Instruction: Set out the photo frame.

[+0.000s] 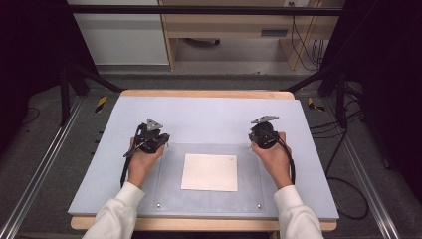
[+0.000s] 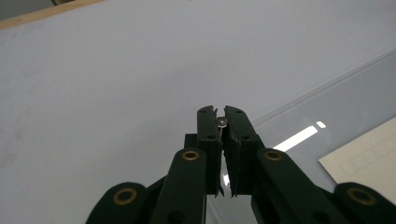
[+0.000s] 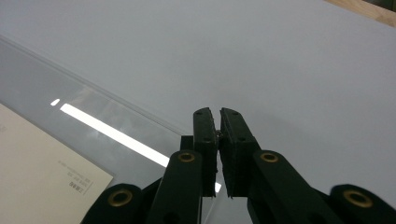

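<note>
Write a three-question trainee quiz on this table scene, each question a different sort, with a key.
1. True or false: the cream sheet lies under the clear plate.
2. Multiple choice: the left gripper and the right gripper rest at the plate's A) near corners, B) far corners, C) centre.
3. Fill in: both grippers' jaws stand ____.

Key
1. True; the plate covers the sheet on the grey board.
2. B; each sits by a far corner, one on each side.
3. Shut; in both gripper views the jaws are closed with nothing between them.
</note>
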